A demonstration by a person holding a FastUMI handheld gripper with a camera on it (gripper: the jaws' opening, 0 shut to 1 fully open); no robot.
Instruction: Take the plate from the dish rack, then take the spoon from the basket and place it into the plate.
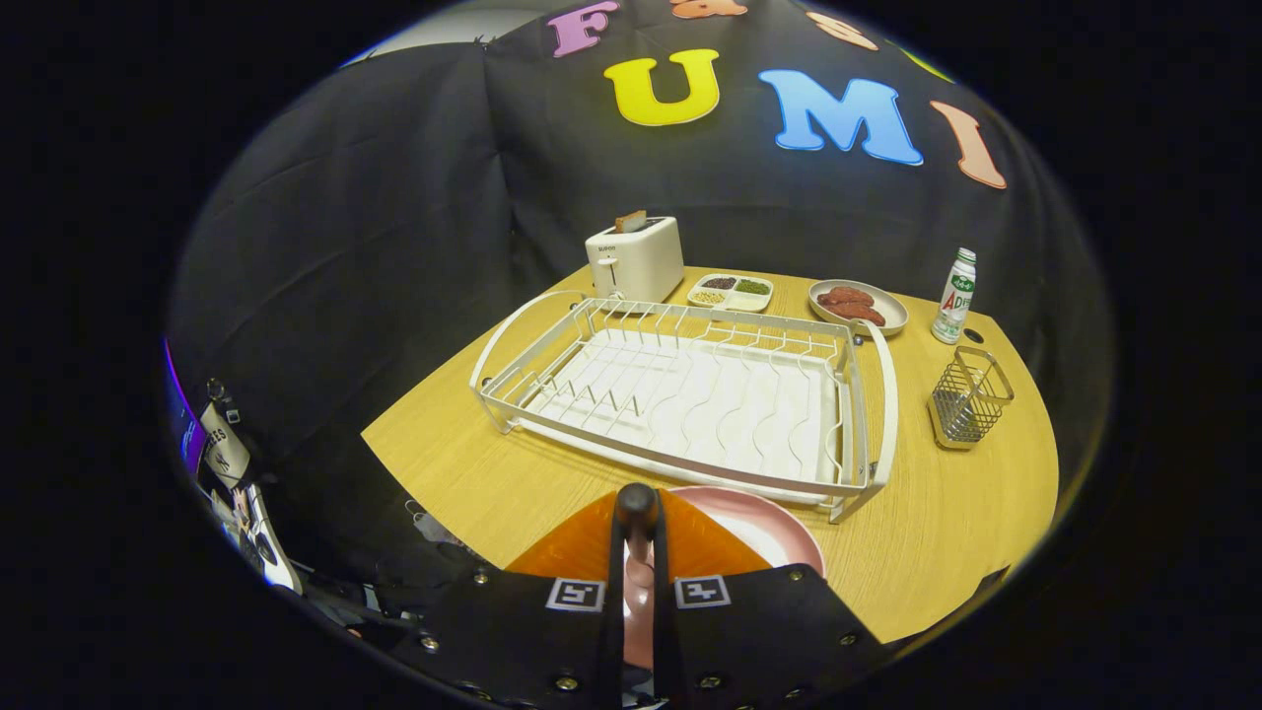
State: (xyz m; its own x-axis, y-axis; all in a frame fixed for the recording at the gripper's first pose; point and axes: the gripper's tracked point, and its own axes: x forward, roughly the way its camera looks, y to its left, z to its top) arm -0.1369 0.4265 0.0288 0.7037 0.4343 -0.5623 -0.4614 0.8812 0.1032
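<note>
My gripper [637,521] hangs low over the near side of the wooden table [946,523], its fingers drawn close together. A slim spoon [637,501] with a dark rounded end stands up between the fingertips, and both fingers press on it. Right under and just ahead of the fingers lies the pink plate [764,528], flat on the table and partly hidden by them. Beyond the plate stands the white wire dish rack [880,394] with nothing in it. The small wire basket [968,397] is off to the right of the rack and looks empty.
Behind the rack stand a white toaster [636,258], a divided dish of food [731,291], a plate of sausages [856,304] and a small bottle [955,296]. The table's edge runs close on the left of the fingers.
</note>
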